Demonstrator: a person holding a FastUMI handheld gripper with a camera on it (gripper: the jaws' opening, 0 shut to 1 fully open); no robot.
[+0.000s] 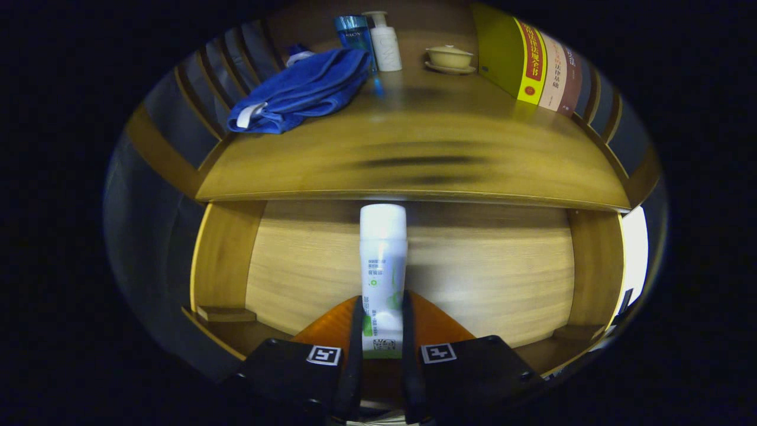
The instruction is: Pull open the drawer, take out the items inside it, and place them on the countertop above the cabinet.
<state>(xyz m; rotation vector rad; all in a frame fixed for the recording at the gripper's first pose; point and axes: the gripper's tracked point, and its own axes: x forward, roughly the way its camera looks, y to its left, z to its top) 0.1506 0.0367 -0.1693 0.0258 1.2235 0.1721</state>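
- Between the fingers (pixel 383 331): a white bottle (pixel 383 260) with green print, clamped at its lower end, one finger pressing each side. Grip looks firm; fingers closed on it, not released.
- Bottle's long axis runs straight ahead along the fingers, cap end pointing away, toward the front edge of the bench.
- Just beyond and below the bottle: the open drawer (pixel 414 266), pale wood floor, darker side walls either side. Bottle appears lifted clear of the floor, though contact at the hidden end cannot be ruled out.
- Above the cap end: the bench (pixel 414 154), the cabinet's top. Its front lip sits just over the bottle's tip, so the bottle lies under the edge rather than over the surface.
- Judgement: the coming move turns on this. The bottle must draw back and rise before going forward, or the cap may catch the lip.
- Farther back on the bench: blue towel (pixel 301 89), pump bottle (pixel 385 42), blue-capped bottle (pixel 353 32), lidded cup on saucer (pixel 449 58), row of books (pixel 532 59). Middle of the bench looks free for placing.
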